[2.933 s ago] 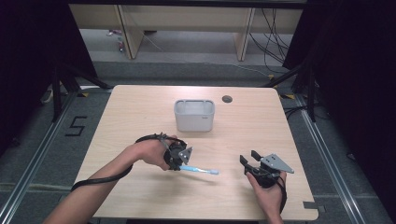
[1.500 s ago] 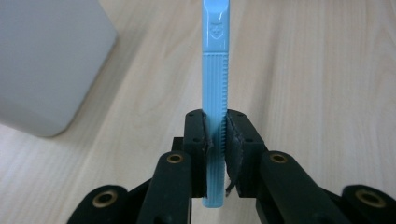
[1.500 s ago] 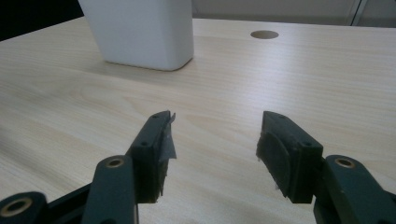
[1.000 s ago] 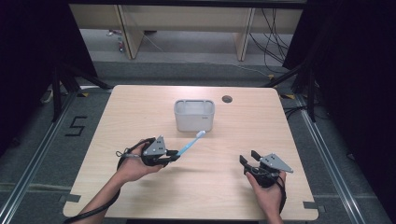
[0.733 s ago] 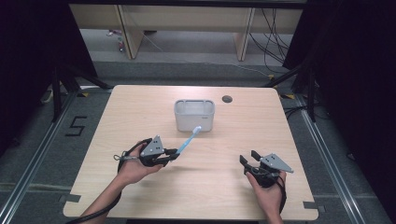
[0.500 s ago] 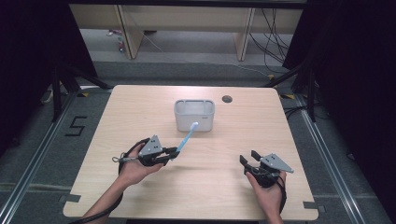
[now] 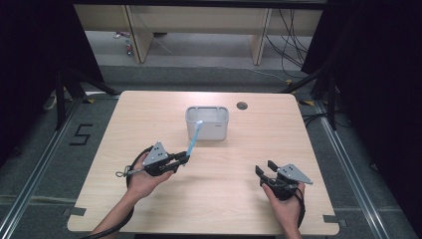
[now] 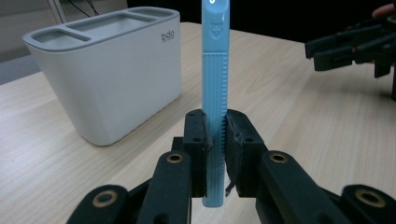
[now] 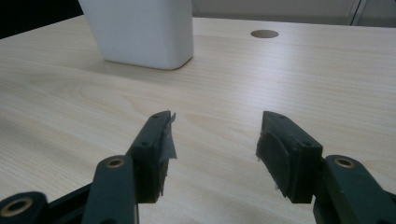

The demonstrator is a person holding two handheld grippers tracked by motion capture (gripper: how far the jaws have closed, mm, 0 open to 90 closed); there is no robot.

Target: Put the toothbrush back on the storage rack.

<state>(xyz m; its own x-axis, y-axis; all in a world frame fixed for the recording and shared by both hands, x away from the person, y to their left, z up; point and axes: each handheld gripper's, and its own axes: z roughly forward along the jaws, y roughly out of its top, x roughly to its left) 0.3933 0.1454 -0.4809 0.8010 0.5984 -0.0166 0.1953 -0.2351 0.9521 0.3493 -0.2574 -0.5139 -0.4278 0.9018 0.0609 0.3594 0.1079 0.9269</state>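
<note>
My left gripper [image 7: 183, 160] [image 8: 215, 135] is shut on the handle of a light blue toothbrush [image 7: 193, 140] [image 8: 215, 93]. The brush slants up and away, and its head reaches the front rim of a white holder [image 7: 207, 122] [image 8: 107, 65] that stands at the table's middle back and has compartments on top. The left gripper view shows the handle clamped upright between both pads, with the holder to the left of it. My right gripper [image 7: 265, 168] [image 9: 215, 140] rests near the front right of the table, open, with nothing between its jaws.
A round cable hole [image 7: 242, 105] [image 9: 264, 33] lies in the wooden tabletop [image 7: 149, 114] just right of the holder. Dark stands and cables sit on the floor beyond the table. In the left gripper view the right gripper [image 8: 350, 46] is at the far right.
My left gripper has lifted the toothbrush off the table and swung its head up toward the holder's front. The right gripper has stayed where it was.
</note>
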